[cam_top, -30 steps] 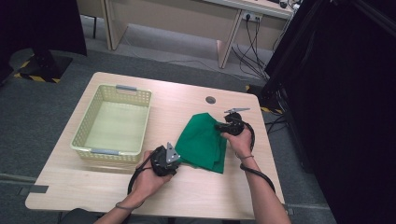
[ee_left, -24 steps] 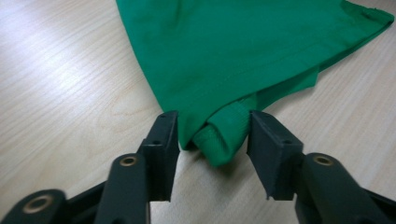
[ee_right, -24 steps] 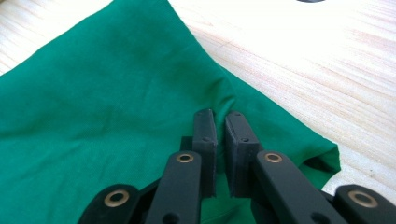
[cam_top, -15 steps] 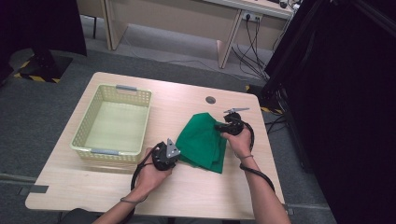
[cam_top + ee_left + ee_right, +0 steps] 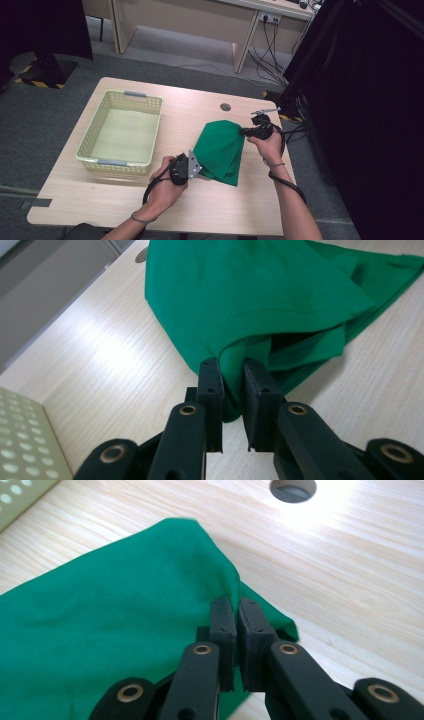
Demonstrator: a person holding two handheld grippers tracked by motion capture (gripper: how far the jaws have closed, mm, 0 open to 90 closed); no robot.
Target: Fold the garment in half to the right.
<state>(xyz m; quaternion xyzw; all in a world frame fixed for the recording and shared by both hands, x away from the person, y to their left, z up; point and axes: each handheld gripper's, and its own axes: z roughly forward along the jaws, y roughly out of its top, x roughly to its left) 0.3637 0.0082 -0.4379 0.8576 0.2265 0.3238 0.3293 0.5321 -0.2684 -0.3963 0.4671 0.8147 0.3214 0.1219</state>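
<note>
Left gripper (image 5: 232, 371): black jaws pinch a bunched fold of the green fabric cloth (image 5: 260, 295), a little roll of fabric squeezed between the pads (image 5: 210, 377); jaws have just been closing, cloth between them. In the high view that left gripper (image 5: 192, 165) sits at the cloth's near-left corner, grey three-cornered plate on top, cable looping back under the left hand (image 5: 167, 187)

Right gripper (image 5: 236, 611): jaws pressed almost together on a thin raised edge of the same cloth (image 5: 110, 645), fabric peaking up just where the pads (image 5: 222, 617) meet. High view puts the right gripper (image 5: 245, 131) at the cloth's far-right corner, right hand (image 5: 267, 145) behind it, cable trailing along the forearm

Green cloth (image 5: 220, 150): folded, several layers showing at the near edge, on the right half of the light wooden table (image 5: 240, 205), closer to the right edge than the left; both gripped corners pulled up off the wood, middle sagging, rest lying on the surface

Round cable hole (image 5: 225, 107) in the tabletop sits toward the far edge, just beyond the cloth, not touching it

Pale yellow perforated plastic basket (image 5: 87, 145) with grey handles stands on the left half of the table, well apart from the cloth, near the left gripper's side
</note>
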